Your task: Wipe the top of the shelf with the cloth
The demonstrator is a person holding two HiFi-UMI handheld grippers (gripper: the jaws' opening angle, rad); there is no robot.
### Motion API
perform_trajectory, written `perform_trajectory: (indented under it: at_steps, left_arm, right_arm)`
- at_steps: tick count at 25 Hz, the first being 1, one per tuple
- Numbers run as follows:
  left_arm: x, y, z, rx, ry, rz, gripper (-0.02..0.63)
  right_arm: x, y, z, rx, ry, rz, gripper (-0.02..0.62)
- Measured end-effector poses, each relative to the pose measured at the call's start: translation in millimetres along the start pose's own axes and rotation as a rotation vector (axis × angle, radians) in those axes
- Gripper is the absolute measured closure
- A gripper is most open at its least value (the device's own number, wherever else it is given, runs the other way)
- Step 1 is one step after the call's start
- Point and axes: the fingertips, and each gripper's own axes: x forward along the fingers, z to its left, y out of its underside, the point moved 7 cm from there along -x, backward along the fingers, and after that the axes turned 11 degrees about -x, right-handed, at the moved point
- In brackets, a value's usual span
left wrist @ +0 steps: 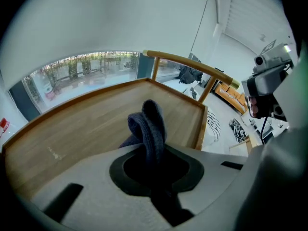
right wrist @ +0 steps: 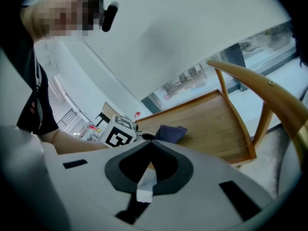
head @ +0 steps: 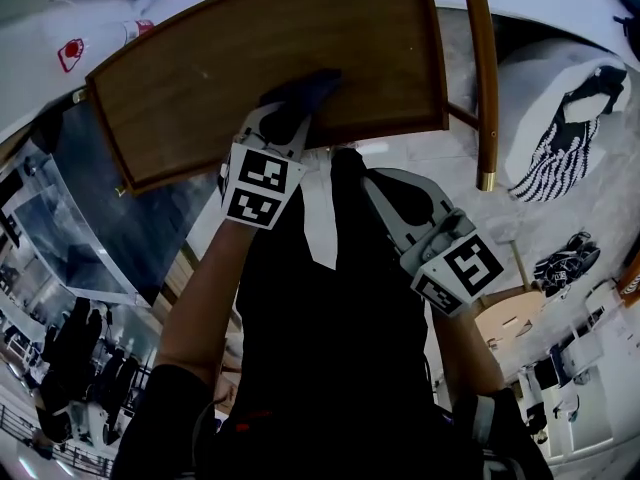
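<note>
Left tool (left wrist: 153,150) pinches the dark knitted cloth (left wrist: 147,121), bunched at the near edge of the wooden shelf (head: 230,78). Soft, light and limp, it probably holds best by a thick fold. Right tool (right wrist: 148,148) is pressed together, empty.

You're in a black top (head: 330,358), short-sleeved, and the right gripper view catches a small red mark on the sleeve (right wrist: 41,93). There's a black camera (right wrist: 109,16) mounted up at your head. Your left gripper (head: 292,118) is a pale grey shell carrying a cube (head: 256,188) of black-and-white square markers. Your right gripper (head: 362,173) matches, with its own marker cube (head: 466,268). Close up, each grey body shows a dark rounded recess and black rectangular slots. The right one has a scrap of white tape (right wrist: 143,189) in its recess.
</note>
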Motion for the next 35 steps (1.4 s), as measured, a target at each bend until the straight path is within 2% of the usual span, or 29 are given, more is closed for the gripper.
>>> perform_trajectory:
  at_steps: [17, 35]
  left_arm:
    - [46, -37, -59, 0.102, 0.093, 0.022, 0.549]
    - [75, -59, -100, 0.176, 0.194, 0.04, 0.549]
  right_arm:
    - [-50, 17, -30, 0.067, 0.096, -0.069, 0.591]
    - [-74, 18, -42, 0.092, 0.137, -0.1, 0.591]
